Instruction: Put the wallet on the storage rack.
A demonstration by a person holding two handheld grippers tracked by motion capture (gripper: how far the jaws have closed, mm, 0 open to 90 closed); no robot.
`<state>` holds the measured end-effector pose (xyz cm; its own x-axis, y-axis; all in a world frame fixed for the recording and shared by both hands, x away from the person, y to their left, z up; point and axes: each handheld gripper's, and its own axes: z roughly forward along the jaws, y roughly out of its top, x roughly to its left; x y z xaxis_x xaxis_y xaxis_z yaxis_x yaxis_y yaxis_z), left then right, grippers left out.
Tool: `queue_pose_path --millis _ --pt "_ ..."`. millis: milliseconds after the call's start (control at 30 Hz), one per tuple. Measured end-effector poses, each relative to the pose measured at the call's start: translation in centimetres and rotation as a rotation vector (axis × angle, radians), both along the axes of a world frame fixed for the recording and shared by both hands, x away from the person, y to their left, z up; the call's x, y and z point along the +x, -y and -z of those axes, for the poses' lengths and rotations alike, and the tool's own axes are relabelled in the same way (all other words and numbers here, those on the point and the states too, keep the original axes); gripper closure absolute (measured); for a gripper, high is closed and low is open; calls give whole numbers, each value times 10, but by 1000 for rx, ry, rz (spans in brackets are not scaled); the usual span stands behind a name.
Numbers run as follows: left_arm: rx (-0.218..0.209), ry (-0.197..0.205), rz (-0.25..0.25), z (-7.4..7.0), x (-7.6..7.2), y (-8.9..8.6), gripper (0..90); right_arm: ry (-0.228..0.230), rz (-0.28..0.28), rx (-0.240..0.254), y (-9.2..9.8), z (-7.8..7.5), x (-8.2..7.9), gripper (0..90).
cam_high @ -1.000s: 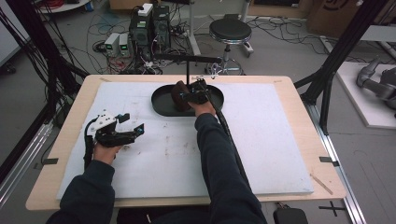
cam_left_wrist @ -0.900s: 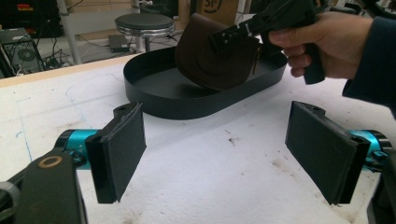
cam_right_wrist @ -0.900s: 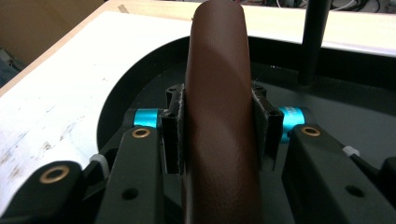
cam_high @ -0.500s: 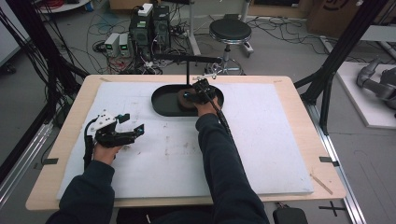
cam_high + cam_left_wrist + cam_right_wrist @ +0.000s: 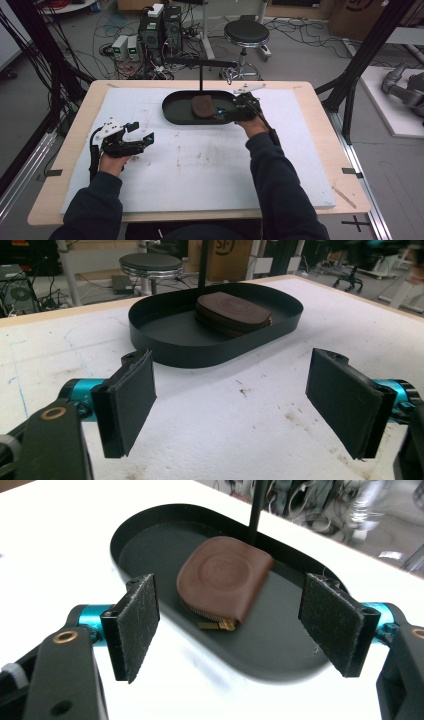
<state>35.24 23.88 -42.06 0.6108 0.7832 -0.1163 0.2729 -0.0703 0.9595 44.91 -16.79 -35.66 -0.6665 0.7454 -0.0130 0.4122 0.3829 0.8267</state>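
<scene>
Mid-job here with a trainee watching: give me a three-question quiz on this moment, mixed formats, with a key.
1. True or false: the right gripper is shut on the brown pouch.
2. Multiple choice: the pouch lies A) on the white mat, B) inside the black oval tray, C) on the stool.
3. Fill in: the left gripper hovers over the white ____, away from the tray.

Key: 1 false, its jaws stand open around empty space in front of the pouch; 2 B; 3 mat.
</scene>
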Motion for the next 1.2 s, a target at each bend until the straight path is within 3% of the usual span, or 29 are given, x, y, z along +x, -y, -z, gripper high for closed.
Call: queue_pose_path --millis 33,167,200,333,500,633,867,1200 --pt "-4 0 -4 0 0 -1 191 -8 1 -5 8 -2 -7 219" --pt "-12 14 -13 -2 -1 -2 188 57 22 -17 45 1 -36 212" --pt "-9 14 -14 -2 -1 -2 188 83 30 -17 54 3 -44 212" --pt "0 22 -23 -4 -2 -1 188 112 65 -2 91 17 -71 211" --pt "14 39 -25 -8 -2 0 189 128 121 43 130 32 -98 207" --pt "18 46 -30 -10 -3 2 189 108 170 53 152 42 -106 207" --pt "18 56 -34 -11 -4 0 189 100 205 62 165 41 -110 207" --pt "12 66 -33 -12 -8 -3 191 92 200 37 162 42 -112 207"
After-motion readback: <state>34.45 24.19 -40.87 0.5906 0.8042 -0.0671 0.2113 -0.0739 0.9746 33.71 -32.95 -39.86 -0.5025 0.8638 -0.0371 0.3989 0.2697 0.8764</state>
